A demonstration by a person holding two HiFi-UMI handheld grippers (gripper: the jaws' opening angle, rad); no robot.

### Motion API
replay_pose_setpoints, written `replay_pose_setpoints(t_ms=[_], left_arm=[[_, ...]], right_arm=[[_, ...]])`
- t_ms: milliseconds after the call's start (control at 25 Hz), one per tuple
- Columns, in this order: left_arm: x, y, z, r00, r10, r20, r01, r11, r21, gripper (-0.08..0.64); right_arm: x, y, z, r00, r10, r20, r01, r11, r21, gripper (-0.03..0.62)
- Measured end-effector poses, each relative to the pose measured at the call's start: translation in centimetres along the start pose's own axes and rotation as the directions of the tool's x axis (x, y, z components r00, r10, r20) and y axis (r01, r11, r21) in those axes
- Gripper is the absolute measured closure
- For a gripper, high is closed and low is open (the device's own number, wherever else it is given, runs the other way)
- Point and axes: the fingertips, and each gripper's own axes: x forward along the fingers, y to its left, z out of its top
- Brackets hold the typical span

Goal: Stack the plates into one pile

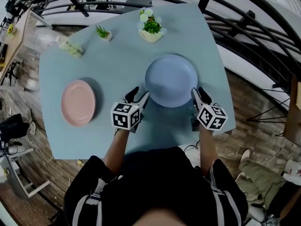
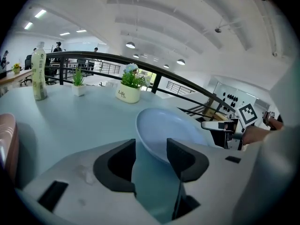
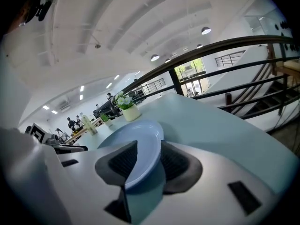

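Blue plate (image 1: 170, 80) at the centre of the table (image 1: 197, 27), left gripper (image 1: 139, 94) and right gripper (image 1: 198, 92) at its rim — jaws apart, nothing pinched.
Stiff, glossy, probably slippery and breakable — opposite rim edges look the surest hold.

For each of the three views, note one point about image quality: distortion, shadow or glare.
Head view: fisheye bows the table edges; the pink plate casts a soft shadow to its right. Left gripper view: black rounded corners, ceiling lamps glare, the blue plate is sharp. Right gripper view: the railing curves into an arc.
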Motion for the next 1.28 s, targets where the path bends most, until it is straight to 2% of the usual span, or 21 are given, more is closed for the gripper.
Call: replay_pose_setpoints(t_ms=[120,360,480,600,1000,1280], left_arm=[[1.0,-0.2,-0.8,1.0,0.006,-0.03,-0.006,1.0,0.003,0.371],[2.2,-0.2,-1.5,0.998,0.022,-0.056,-0.024,0.999,-0.033,0.372],[3.0,0.0,-1.9,0.997,0.025,-0.069,-0.029,0.998,-0.057,0.373],[3.4,-0.3,-2.2,0.997,0.017,-0.072,-0.025,0.995,-0.101,0.416],[2.3,0.0,-1.4,0.998,0.036,-0.056,-0.042,0.994,-0.102,0.428],[0.1,0.6,-0.1,0.999,0.051,0.002,-0.05,0.995,-0.09,0.431]], right_arm=[[0.4,-0.5,-0.6,1.0,0.003,-0.028,-0.003,1.0,-0.003,0.436],[1.0,-0.9,-1.6,0.997,0.014,-0.079,-0.014,1.0,-0.003,0.439],[1.5,-1.1,-2.3,0.993,0.016,-0.12,-0.017,1.0,-0.005,0.46],[1.8,-1.3,-2.7,0.99,0.023,-0.139,-0.021,1.0,0.013,0.491],[1.4,-0.1,-2.3,0.991,0.017,-0.13,-0.013,1.0,0.026,0.497],[1.0,1.9,-1.7,0.994,0.028,-0.107,-0.025,0.999,0.022,0.499]])
